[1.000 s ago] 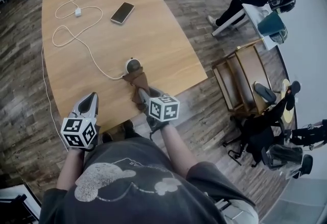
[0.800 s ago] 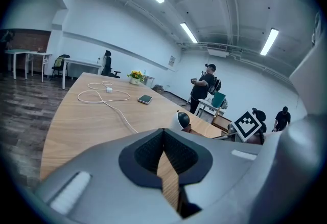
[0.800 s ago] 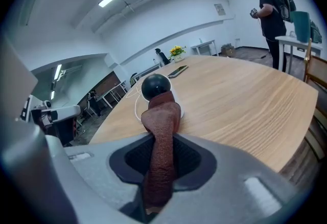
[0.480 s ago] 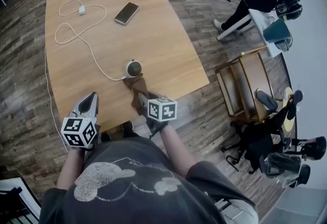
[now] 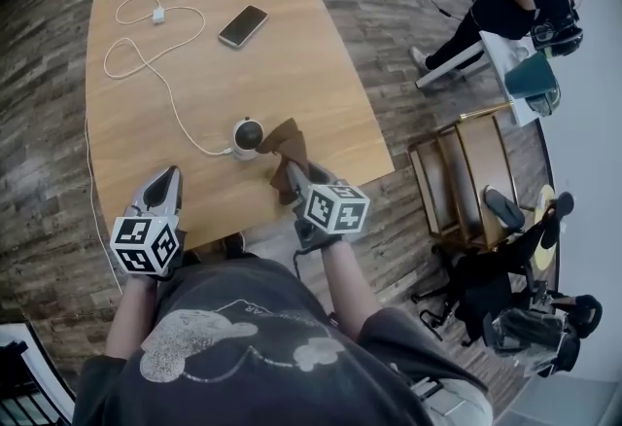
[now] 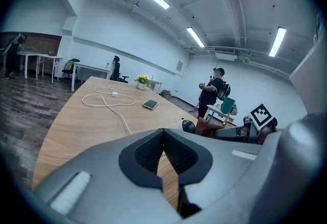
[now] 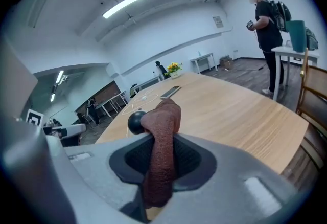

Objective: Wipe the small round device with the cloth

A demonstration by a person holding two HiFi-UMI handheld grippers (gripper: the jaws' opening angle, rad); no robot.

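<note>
While the right gripper (image 7: 162,155) pinches the brown cloth (image 7: 163,126) tightly between its jaws, the cloth's free end stands up just beside the small round device (image 5: 247,135), on that device's right, near the table's (image 5: 321,74) near edge. I cannot tell whether the two are touching. By my judgement the wiping is under way or about to resume, with the dome's top and left side left to do. The left gripper (image 5: 166,191), jaws together on nothing, rests at the table edge, apart from the device. A white cable (image 5: 173,101) runs leftward from the device and could snag; the phone (image 5: 243,25) lies well clear.
</note>
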